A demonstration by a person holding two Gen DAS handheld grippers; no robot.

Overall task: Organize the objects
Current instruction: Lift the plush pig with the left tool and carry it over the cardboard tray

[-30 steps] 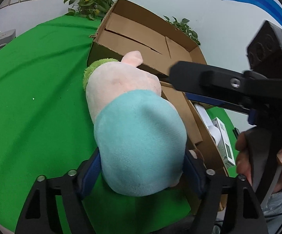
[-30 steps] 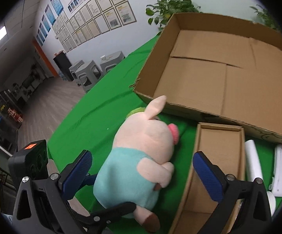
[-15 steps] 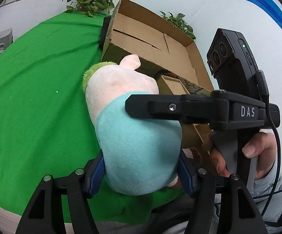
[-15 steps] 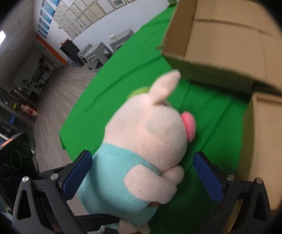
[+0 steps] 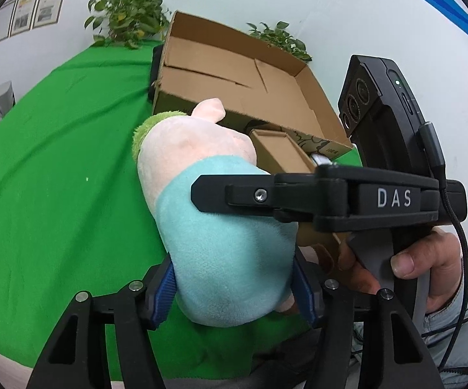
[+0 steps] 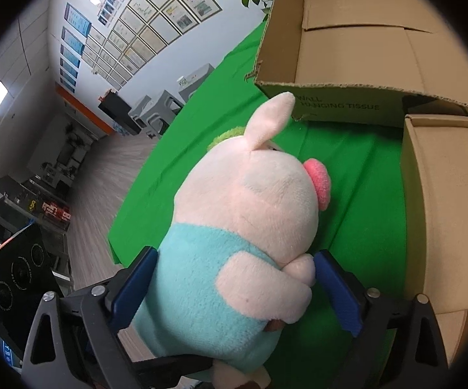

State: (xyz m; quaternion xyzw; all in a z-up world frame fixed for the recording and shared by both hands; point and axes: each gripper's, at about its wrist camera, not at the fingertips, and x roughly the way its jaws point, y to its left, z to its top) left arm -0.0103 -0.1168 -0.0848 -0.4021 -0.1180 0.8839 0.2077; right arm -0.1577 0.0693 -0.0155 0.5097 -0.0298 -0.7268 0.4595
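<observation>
Fingers [image 6: 337,295] on my right gripper [image 6: 234,291] are now closing in around the plush pig [image 6: 246,227], where a second ago they were spread wide. Left gripper [image 5: 234,287] is still pinching its teal body, holding it above the green tabletop [image 5: 55,178], big cardboard box [image 6: 363,52] at 12 o'clock. Looks like a handover before boxing it.

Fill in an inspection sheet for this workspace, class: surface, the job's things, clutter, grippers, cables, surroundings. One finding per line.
Surface: green cloth covers the table.
Job's things: plush pig in a teal outfit; large cardboard box, open, nothing seen inside; narrow cardboard box beside it.
Clutter: a white item behind the narrow box, too hidden to identify.
Grippers: left gripper shut on the pig's body; right gripper has its blue pads at the pig's sides, contact unclear.
Cables: black cable runs down from the right gripper's handle.
Surroundings: potted plants, framed certificates on the wall.
</observation>
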